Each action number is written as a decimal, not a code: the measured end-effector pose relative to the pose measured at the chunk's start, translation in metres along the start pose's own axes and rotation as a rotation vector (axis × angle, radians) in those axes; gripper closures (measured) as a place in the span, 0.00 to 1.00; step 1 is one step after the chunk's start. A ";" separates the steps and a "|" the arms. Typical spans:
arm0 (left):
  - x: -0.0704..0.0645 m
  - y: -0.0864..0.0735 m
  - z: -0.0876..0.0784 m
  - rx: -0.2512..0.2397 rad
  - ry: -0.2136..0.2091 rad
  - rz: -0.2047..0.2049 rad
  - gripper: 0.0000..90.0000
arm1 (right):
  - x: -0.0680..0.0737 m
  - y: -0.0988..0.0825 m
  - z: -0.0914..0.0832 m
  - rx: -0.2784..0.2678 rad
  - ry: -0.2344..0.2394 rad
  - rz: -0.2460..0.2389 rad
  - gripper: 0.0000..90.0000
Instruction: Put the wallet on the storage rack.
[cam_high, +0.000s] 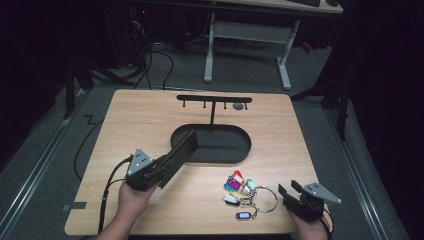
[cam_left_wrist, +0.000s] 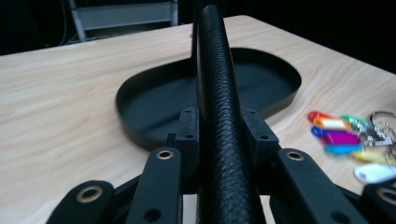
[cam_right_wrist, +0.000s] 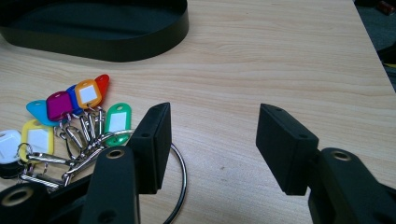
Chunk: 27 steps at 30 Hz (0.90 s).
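Bare tabletop (cam_high: 135, 115) was left along the left edge and across the far left corner. The middle was taken up by the oval black tray (cam_high: 235, 155), with the hook stand (cam_high: 214, 100) risen behind it near the far edge. Near the front right corner, passage was blocked by the bunch of key tags (cam_high: 240, 190) and its ring.

Light: overhead, bright on the counter (cam_high: 150, 115), surroundings nearly black
Shadows: soft, short
Focus: near fingers (cam_left_wrist: 159, 186) blurred; key tags (cam_left_wrist: 355, 140) soft
Glare: none
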<state>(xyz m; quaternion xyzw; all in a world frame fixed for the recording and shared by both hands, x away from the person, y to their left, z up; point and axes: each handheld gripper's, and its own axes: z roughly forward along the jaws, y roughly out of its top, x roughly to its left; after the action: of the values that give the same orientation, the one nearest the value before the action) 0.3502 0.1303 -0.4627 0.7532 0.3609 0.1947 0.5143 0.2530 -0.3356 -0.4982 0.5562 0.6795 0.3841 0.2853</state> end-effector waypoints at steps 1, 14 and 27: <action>-0.001 0.004 0.006 -0.003 -0.006 0.005 0.80 | 0.000 0.000 0.000 0.000 0.001 0.004 0.51; -0.008 0.041 0.084 -0.005 -0.067 0.024 0.80 | -0.003 -0.001 -0.002 -0.007 -0.002 0.014 0.51; -0.007 0.048 0.134 0.019 -0.076 0.036 0.80 | -0.003 -0.003 -0.002 0.000 -0.001 0.023 0.51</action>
<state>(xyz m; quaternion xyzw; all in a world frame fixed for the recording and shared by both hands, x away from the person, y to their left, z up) 0.4512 0.0298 -0.4713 0.7714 0.3295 0.1717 0.5167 0.2508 -0.3390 -0.4995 0.5639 0.6730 0.3873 0.2813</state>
